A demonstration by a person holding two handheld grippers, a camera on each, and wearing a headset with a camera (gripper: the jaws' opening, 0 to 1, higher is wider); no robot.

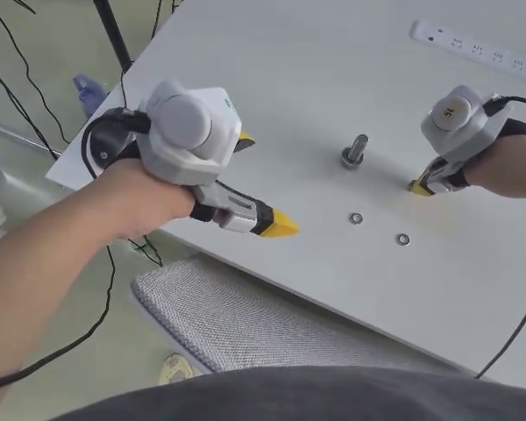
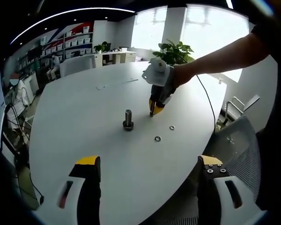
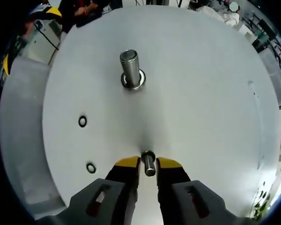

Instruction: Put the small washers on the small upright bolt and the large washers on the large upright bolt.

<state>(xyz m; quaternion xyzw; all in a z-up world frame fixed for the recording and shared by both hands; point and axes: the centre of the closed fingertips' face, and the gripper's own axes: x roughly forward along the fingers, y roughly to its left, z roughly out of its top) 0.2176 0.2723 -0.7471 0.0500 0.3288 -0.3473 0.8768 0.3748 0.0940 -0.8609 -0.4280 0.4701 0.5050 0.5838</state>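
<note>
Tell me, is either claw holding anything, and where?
The right gripper clamps the small bolt by its shaft, near the top; the left gripper is open, holding nothing.

Worktop (image 1: 333,70): plain white, no pattern. Both the large bolt (image 1: 355,151) & small bolt (image 3: 148,163) are silver-grey metal w/ fine ridged thread banding. Washers (image 1: 357,217), (image 1: 403,239) nr the worktop's near edge: silver rings, dark centres. Left gripper (image 2: 149,160) & right gripper (image 1: 423,186): white/lt grey bodies, black jaw sections, yellow tips. Power strip (image 1: 478,44) at far right corner: white. Chair seat (image 1: 237,320) off near edge: grey mesh weave. Cables (image 1: 114,35): black. Plant (image 2: 175,50): green.
</note>
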